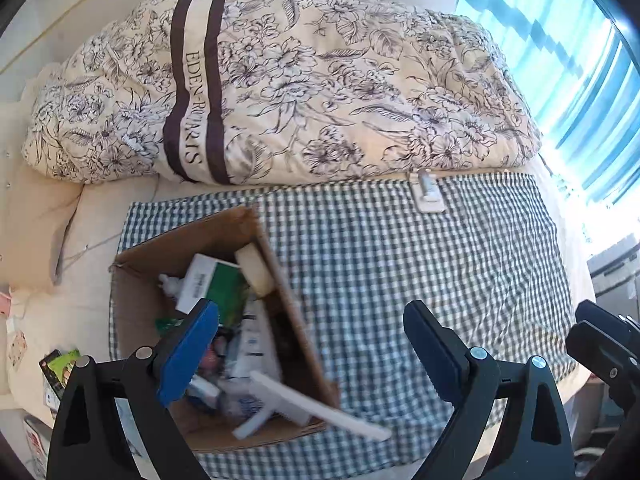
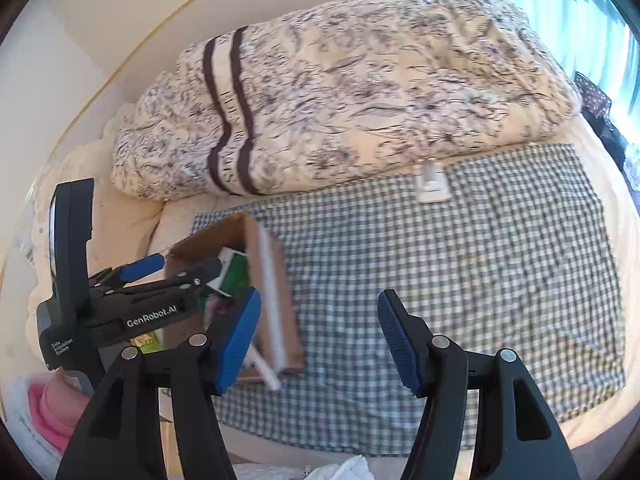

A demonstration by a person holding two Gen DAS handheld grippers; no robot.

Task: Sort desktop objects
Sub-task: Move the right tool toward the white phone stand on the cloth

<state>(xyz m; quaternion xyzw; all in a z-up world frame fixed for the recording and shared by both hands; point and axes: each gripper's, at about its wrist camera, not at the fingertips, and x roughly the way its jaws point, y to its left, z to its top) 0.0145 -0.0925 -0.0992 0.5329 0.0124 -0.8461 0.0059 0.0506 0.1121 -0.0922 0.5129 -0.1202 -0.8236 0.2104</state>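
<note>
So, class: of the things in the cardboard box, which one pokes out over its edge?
The flat white board: it overhangs the cardboard box at the near corner, while the green-and-white carton and the rest lie inside.

1. The folded floral quilt [image 1: 280, 84] at the far side of the bed carries "EDEN-RUARTS", or something close to it, between two brown stripes.
2. The left claw [image 2: 176, 270], seen from the right wrist, bears "GenRobot.AI" and "Data Acquisition System" on its black body.

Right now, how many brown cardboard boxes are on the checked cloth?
1. The open brown cardboard box sits at the left edge of the green-and-white checked cloth, full of items. Others may lie outside the view.
</note>
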